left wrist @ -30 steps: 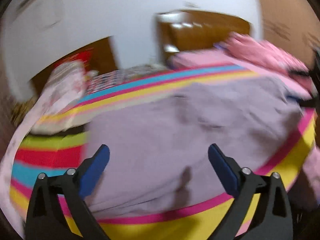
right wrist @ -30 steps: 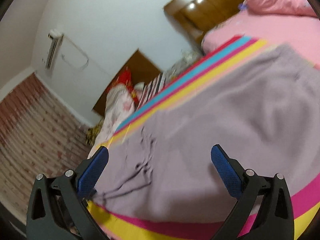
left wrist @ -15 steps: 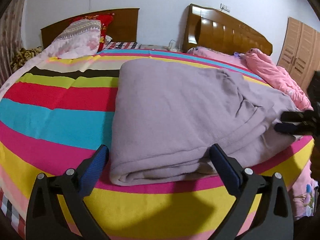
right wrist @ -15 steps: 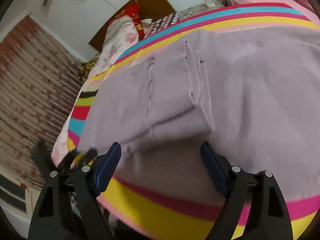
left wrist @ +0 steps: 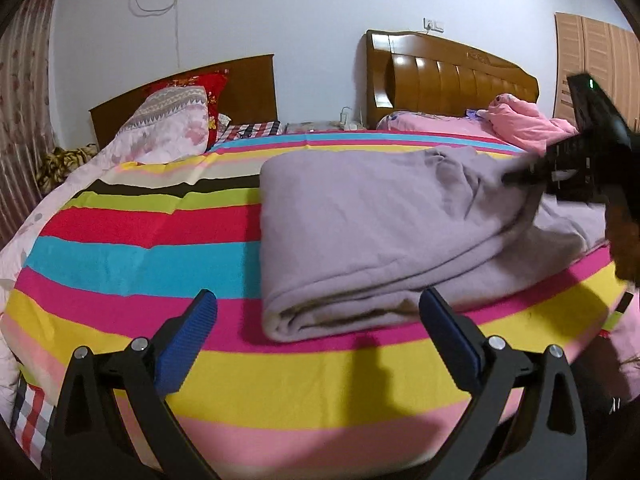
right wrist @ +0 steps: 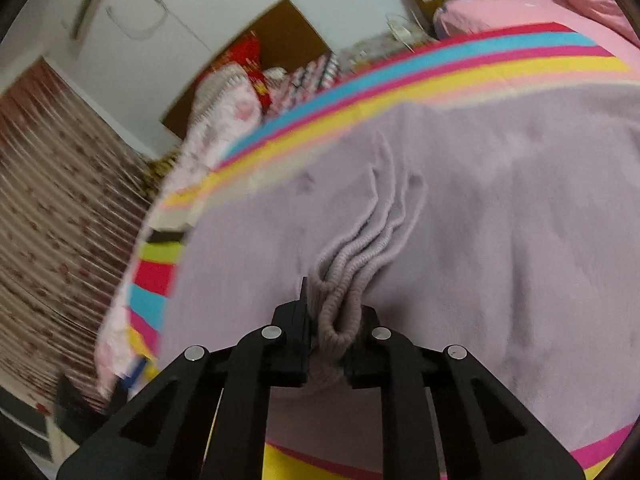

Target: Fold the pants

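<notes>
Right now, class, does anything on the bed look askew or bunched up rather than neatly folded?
Yes. The lilac pants lie folded on the striped bedcover, but their ribbed edge is bunched into wavy ridges where the right tool pinches it. Nothing looks spilled or damaged.

Bed (left wrist: 132,264) with striped cover in pink, yellow, blue, red, green, black bands. Lilac pants (left wrist: 360,240) lie folded on it, right of centre, folded edge at the near side, reaching off to the right. Pillows (left wrist: 168,120) at far left against brown headboard (left wrist: 248,80). Checked cloth (left wrist: 252,130) at far edge beside pillows.
</notes>
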`<state>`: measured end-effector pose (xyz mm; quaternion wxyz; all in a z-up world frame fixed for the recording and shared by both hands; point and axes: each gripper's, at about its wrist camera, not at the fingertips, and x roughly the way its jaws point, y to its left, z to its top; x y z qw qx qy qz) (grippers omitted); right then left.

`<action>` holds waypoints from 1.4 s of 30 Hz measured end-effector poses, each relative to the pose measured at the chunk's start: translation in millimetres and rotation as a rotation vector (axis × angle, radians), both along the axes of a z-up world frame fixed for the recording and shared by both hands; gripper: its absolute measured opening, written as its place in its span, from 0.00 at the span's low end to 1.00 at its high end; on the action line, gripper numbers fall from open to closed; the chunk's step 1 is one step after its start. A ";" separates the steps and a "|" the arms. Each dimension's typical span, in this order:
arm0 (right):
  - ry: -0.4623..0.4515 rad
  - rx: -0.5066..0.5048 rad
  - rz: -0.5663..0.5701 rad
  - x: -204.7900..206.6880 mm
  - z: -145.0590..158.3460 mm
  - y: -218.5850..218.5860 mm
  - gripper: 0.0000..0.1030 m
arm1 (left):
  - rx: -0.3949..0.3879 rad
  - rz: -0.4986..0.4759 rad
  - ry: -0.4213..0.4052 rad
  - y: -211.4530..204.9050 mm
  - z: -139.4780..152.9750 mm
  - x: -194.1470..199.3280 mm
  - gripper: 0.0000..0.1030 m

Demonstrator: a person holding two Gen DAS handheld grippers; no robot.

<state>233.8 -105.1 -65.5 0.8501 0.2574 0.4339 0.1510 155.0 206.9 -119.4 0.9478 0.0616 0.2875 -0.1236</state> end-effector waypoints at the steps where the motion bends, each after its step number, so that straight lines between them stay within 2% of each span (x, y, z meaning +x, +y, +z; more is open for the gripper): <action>1: -0.028 0.025 0.006 3.4 12.1 1.4 0.15 | 0.005 -0.002 0.003 0.5 1.6 0.6 0.98; 6: -0.141 0.049 0.062 24.3 66.5 26.3 0.15 | 0.055 -0.015 -0.007 -14.6 12.7 13.0 0.98; 10: -0.236 0.047 0.125 32.1 114.8 53.9 0.14 | 0.091 -0.001 0.032 -30.3 10.3 33.5 0.98; 13: -0.308 0.052 0.178 29.0 143.9 72.8 0.14 | 0.098 0.128 0.072 -20.1 10.7 54.6 0.98; 14: -0.330 0.052 0.175 24.4 149.9 70.6 0.14 | 0.085 0.207 0.089 -6.8 11.5 61.9 0.98; 16: -0.361 0.045 0.158 15.0 151.3 59.8 0.14 | 0.033 0.290 0.107 19.0 12.6 64.7 0.99; 18: -0.337 0.058 0.143 4.4 127.7 37.2 0.14 | -0.107 0.306 0.147 55.3 9.6 60.2 0.99; 19: -0.312 0.062 0.139 2.4 116.0 31.6 0.14 | -0.134 0.304 0.161 62.8 7.9 59.7 0.99; 21: -0.194 0.023 0.109 -6.9 56.9 15.9 0.14 | -0.182 0.280 0.208 73.3 -2.2 59.6 0.99; 23: -0.059 -0.020 0.072 -9.8 -3.7 1.4 0.13 | -0.113 0.273 0.198 62.2 -9.3 57.2 0.99; 24: 0.007 0.006 0.057 -10.0 -29.8 -6.5 0.13 | -0.055 0.266 0.189 52.5 -9.1 55.5 0.99; 25: 0.036 0.037 0.050 -12.0 -44.2 -12.1 0.13 | -0.011 0.273 0.171 46.4 -7.7 53.3 0.99; 26: 0.008 0.066 0.042 -17.3 -46.7 -16.5 0.13 | 0.006 0.280 0.172 43.4 -7.7 53.0 0.99; 29: -0.039 0.023 0.067 -18.6 -25.4 -11.6 0.13 | -0.074 0.284 0.215 54.2 -10.3 53.3 0.99; 31: -0.102 0.026 0.070 -23.2 -3.2 -13.0 0.13 | -0.065 0.288 0.215 52.5 -9.7 51.6 0.99; 33: -0.135 0.032 0.075 -29.5 6.1 -15.0 0.13 | -0.065 0.289 0.214 53.5 -10.1 52.1 0.99; 35: -0.115 0.026 0.078 -32.2 -1.9 -17.7 0.13 | -0.068 0.286 0.213 55.3 -10.1 52.6 0.99; 37: -0.045 0.019 0.064 -30.5 -25.8 -19.4 0.13 | -0.061 0.280 0.213 54.5 -10.1 54.1 0.99; 38: 0.013 0.048 0.052 -29.1 -43.1 -22.1 0.13 | -0.053 0.278 0.214 53.3 -10.2 53.8 0.99; 39: 0.007 0.085 0.035 -31.7 -48.7 -25.3 0.13 | -0.054 0.276 0.215 56.1 -10.4 57.0 0.99; 42: -0.023 0.042 0.046 -33.8 -36.1 -20.0 0.13 | -0.055 0.274 0.215 57.5 -10.6 58.4 0.99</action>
